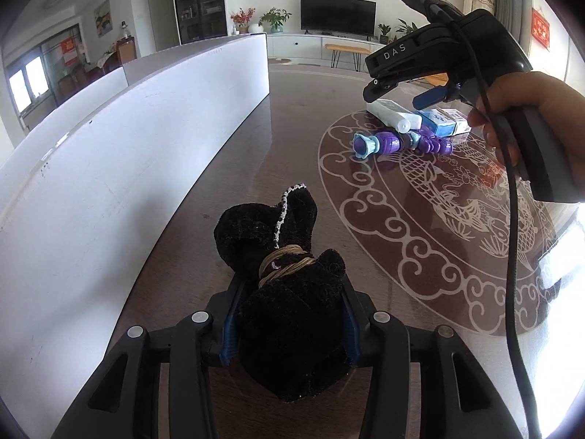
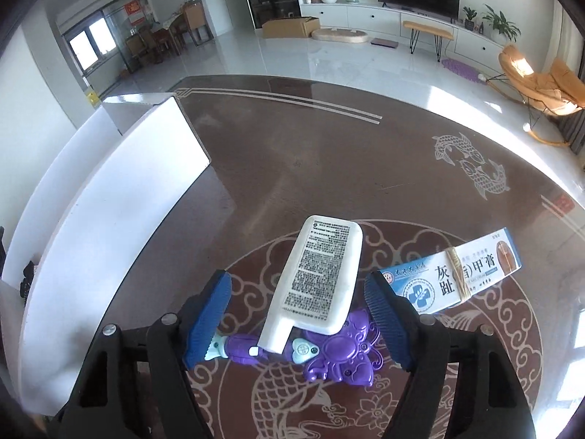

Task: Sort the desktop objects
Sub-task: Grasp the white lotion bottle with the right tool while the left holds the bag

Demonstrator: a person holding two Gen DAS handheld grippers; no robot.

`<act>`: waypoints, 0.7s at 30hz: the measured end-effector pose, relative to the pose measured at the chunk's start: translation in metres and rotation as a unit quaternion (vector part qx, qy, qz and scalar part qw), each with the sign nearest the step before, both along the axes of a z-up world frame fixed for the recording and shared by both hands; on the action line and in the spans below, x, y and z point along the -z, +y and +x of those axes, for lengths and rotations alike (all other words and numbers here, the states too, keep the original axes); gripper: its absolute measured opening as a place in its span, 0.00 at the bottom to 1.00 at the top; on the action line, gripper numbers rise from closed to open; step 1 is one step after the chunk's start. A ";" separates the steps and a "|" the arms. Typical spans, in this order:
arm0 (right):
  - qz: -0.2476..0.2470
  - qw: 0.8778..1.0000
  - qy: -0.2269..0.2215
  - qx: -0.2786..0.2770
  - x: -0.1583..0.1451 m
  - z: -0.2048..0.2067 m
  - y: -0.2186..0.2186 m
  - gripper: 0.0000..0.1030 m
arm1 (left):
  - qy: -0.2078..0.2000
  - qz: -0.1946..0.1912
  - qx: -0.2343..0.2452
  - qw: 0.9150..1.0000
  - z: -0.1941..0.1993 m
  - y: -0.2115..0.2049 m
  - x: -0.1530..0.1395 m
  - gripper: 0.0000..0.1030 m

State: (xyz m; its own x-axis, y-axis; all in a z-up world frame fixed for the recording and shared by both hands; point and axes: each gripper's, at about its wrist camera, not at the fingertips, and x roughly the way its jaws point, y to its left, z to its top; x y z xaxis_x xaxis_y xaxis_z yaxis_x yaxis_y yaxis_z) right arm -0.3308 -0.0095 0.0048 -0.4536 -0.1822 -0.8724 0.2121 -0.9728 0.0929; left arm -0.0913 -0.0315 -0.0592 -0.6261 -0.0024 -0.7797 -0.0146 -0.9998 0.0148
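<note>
Right now the left gripper [image 1: 289, 323] has its blue fingers [image 1: 227, 333] pressed on a black plush toy [image 1: 289, 292] low over the dark patterned counter [image 1: 299, 139], beside a white box wall [image 1: 109, 168] at nine o'clock. At one o'clock, a hand [image 1: 530, 117] holds the right gripper [image 2: 298, 320] above a white tube [image 2: 318, 281] lying across a purple toy [image 2: 336, 358], a blue carton [image 2: 453, 274] just beyond. Its fingers stand wide, straddling the tube without touching.
</note>
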 end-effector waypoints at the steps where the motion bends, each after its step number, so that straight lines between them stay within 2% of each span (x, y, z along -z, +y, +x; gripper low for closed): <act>1: 0.007 1.000 -0.006 0.001 0.006 -0.004 -0.002 0.74 | 0.000 0.000 0.000 1.000 -0.001 0.000 0.000 0.45; 7: 0.042 0.998 -0.044 -0.008 0.026 -0.013 -0.017 0.73 | 0.000 0.000 -0.002 1.000 -0.004 -0.001 0.000 0.46; 8: 0.055 0.998 -0.034 -0.010 0.025 -0.012 -0.020 0.73 | 0.000 0.000 -0.002 1.000 -0.004 -0.001 0.000 0.46; 9: 0.056 0.998 -0.030 -0.008 0.024 -0.011 -0.021 0.68 | 0.000 0.000 -0.002 1.000 -0.004 -0.001 -0.001 0.46; 10: 0.054 0.998 -0.025 0.000 0.022 -0.010 -0.020 0.55 | 0.000 0.000 -0.002 1.000 -0.005 -0.001 -0.001 0.46; 11: 0.045 0.999 -0.025 0.006 0.020 -0.009 -0.018 0.50 | 0.000 0.000 -0.002 1.000 -0.005 -0.001 -0.001 0.46; 15: 0.017 1.000 -0.008 0.019 0.006 0.005 -0.009 0.50 | 0.000 0.000 -0.002 1.000 -0.007 -0.001 -0.002 0.46; 18: -0.015 1.000 0.023 0.014 -0.016 0.026 0.000 0.50 | 0.000 0.000 -0.002 1.000 -0.006 -0.002 -0.002 0.46; 21: -0.044 0.998 0.036 0.000 -0.031 0.060 0.012 0.50 | 0.000 0.000 -0.002 1.000 -0.006 -0.001 -0.002 0.46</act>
